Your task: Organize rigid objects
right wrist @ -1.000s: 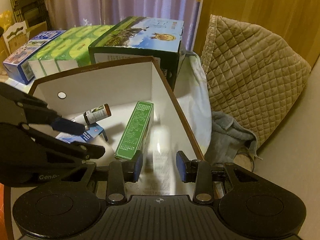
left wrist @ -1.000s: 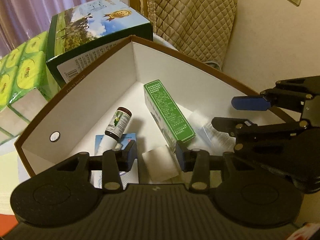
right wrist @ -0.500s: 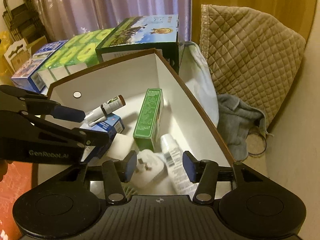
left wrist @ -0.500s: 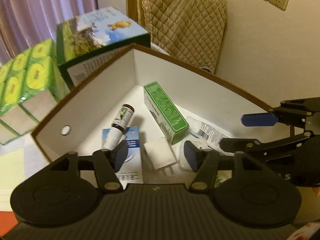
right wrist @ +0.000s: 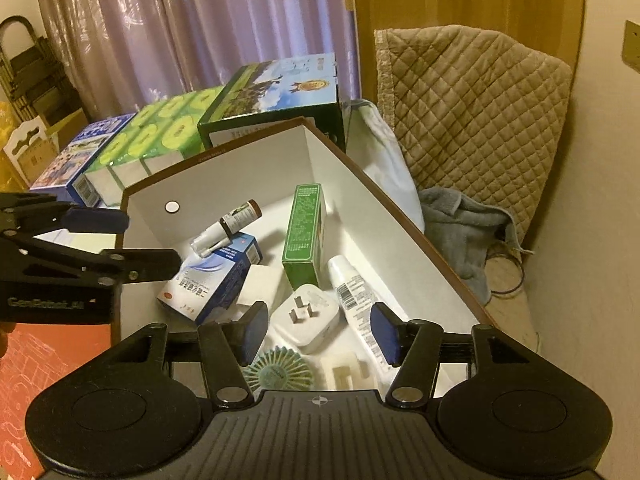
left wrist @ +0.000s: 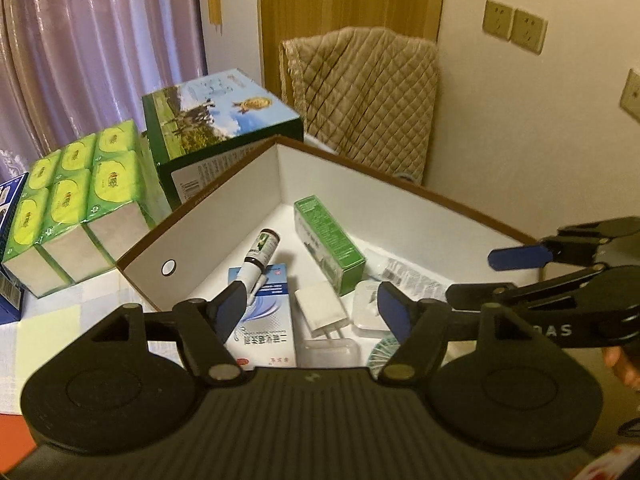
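An open white box with a brown rim (left wrist: 400, 185) (right wrist: 240, 176) holds a green carton (left wrist: 328, 236) (right wrist: 304, 232), a small brown bottle (left wrist: 260, 256) (right wrist: 236, 220), a blue-and-white medicine box (left wrist: 264, 320) (right wrist: 212, 280), a white plug adapter (right wrist: 308, 312), a flat white charger (left wrist: 322, 308), a white tube (right wrist: 356, 300) and a round green disc (right wrist: 278, 372). My left gripper (left wrist: 313, 308) (right wrist: 132, 242) hovers above the box's near left side, jaws opening, nothing between them. My right gripper (right wrist: 319, 333) (left wrist: 496, 276) hangs over the near right side, jaws also opening and empty.
Behind the box stand a green landscape-printed carton (left wrist: 220, 120) (right wrist: 280, 92), green tissue packs (left wrist: 76, 184) and a blue box (right wrist: 80, 152). A quilted beige cover (right wrist: 472, 112) and grey cloth (right wrist: 464, 224) lie to the right by the wall. A red surface (right wrist: 40, 364) shows at lower left.
Both grippers have drawn back and up from the box, and their jaws have widened. The white tube, blurred at the right fingers before, now lies still in the box.
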`<action>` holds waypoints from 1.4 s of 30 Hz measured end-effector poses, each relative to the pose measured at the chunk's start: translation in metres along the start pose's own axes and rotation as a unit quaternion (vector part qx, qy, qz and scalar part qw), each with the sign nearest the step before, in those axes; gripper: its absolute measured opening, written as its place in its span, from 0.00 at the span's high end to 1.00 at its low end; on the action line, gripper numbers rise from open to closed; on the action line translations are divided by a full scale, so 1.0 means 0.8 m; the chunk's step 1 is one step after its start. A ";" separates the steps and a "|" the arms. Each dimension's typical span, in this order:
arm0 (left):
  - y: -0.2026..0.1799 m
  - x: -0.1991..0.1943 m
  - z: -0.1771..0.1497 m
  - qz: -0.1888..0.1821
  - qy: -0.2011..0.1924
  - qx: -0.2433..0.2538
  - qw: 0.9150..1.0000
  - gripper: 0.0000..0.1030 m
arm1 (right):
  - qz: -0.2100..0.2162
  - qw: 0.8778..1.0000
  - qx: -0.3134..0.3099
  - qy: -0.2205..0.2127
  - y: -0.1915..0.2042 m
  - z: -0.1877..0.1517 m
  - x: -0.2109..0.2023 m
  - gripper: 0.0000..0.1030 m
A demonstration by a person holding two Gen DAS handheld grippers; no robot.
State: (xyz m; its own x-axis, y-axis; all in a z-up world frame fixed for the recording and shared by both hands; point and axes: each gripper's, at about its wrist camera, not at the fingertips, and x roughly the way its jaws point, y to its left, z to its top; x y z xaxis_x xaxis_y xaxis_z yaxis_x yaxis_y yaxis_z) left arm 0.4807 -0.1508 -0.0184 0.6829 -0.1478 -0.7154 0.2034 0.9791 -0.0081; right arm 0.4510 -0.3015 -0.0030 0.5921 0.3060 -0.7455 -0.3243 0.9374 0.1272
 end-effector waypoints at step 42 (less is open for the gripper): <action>0.098 -0.232 -0.205 0.024 0.027 -0.010 0.999 0.37 | -0.030 0.997 0.065 -0.033 0.234 -0.161 -0.140 0.47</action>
State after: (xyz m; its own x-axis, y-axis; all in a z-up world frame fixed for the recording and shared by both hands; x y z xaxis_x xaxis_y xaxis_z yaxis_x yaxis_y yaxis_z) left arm 0.2548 -0.0233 -0.0006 0.6521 -0.0928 -0.7524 0.1568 0.9875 0.0142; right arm 0.2288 -0.1817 0.0202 0.6557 0.2544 -0.7109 -0.1902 0.9668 0.1705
